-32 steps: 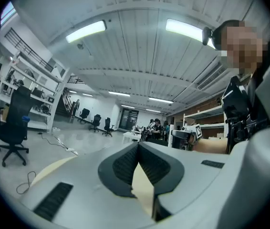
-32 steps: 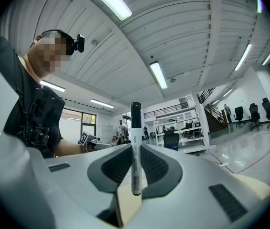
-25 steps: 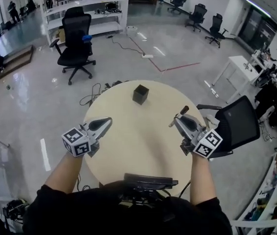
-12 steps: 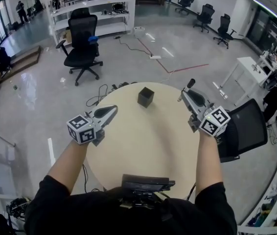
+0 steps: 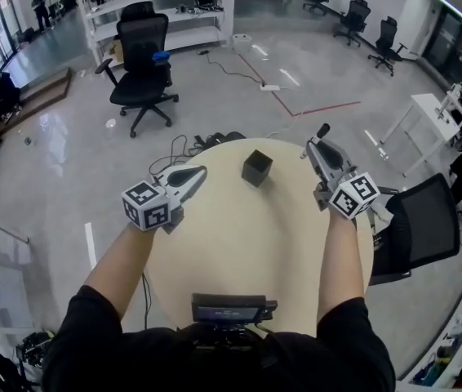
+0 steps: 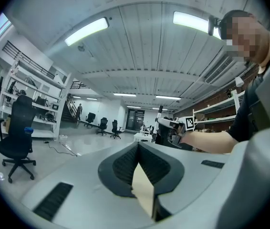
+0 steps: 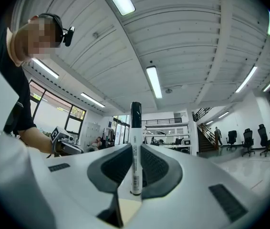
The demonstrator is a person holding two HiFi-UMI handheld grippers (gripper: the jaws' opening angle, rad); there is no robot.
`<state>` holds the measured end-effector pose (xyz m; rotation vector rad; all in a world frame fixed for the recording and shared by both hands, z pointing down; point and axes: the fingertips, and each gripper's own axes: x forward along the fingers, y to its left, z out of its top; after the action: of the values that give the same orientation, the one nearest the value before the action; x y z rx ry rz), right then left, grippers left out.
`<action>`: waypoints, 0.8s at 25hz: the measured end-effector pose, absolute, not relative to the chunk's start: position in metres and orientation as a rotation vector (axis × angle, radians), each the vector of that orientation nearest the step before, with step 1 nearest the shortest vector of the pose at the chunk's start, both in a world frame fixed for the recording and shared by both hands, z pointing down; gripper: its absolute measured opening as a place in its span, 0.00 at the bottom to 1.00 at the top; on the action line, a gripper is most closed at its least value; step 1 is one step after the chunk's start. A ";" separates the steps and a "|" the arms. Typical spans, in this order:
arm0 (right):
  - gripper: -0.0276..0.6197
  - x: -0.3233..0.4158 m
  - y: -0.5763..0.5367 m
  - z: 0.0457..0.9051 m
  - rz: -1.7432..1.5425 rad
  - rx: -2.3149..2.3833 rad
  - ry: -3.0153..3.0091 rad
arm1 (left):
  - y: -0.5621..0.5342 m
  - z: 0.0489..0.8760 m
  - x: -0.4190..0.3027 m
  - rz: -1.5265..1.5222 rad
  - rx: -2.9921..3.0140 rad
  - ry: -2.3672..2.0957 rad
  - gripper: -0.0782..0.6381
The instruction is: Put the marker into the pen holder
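Note:
A black cube-shaped pen holder (image 5: 256,168) stands on the round beige table (image 5: 247,243), toward its far side. My right gripper (image 5: 316,144) is raised at the table's right edge, to the right of the holder, and is shut on a white marker with a black cap (image 7: 135,147). The marker's cap end (image 5: 322,130) sticks out past the jaws, pointing up and away. My left gripper (image 5: 197,172) hovers at the table's left side, left of the holder, with its jaws closed and nothing between them (image 6: 137,168).
A black device (image 5: 233,308) sits at the near table edge by my body. A black office chair (image 5: 423,223) stands close on the right, another chair (image 5: 143,60) farther off on the grey floor. Cables (image 5: 215,141) lie beyond the table.
Both grippers have moved forward toward the holder. The right gripper rose from the table's right side, and the marker now points upward.

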<state>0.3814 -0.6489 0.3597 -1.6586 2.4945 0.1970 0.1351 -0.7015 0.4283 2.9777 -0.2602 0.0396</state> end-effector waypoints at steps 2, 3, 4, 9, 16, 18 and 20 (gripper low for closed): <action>0.14 0.385 -0.670 0.386 0.165 -1.685 2.485 | -0.718 0.447 0.140 0.065 2.966 -0.248 0.10; 0.14 0.386 -0.679 0.399 0.146 -1.694 2.475 | -0.725 0.458 0.141 0.076 2.957 -0.241 0.11; 0.14 0.387 -0.688 0.411 0.129 -1.701 2.465 | -0.733 0.470 0.143 0.082 2.943 -0.234 0.10; 0.14 0.397 -0.733 0.465 0.065 -1.706 2.447 | -0.767 0.523 0.160 0.098 2.868 -0.228 0.10; 0.14 0.408 -0.774 0.529 0.016 -1.712 2.427 | -0.789 0.593 0.183 0.128 2.806 -0.186 0.10; 0.14 0.412 -0.780 0.546 0.012 -1.710 2.412 | -0.792 0.608 0.189 0.117 2.792 -0.173 0.10; 0.14 0.416 -0.784 0.565 0.001 -1.712 2.406 | -0.791 0.625 0.196 0.111 2.781 -0.153 0.10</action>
<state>0.4163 -0.7840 0.5647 -1.7116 2.4059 0.0010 0.1958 -0.7910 0.6247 2.7811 -0.1532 0.1114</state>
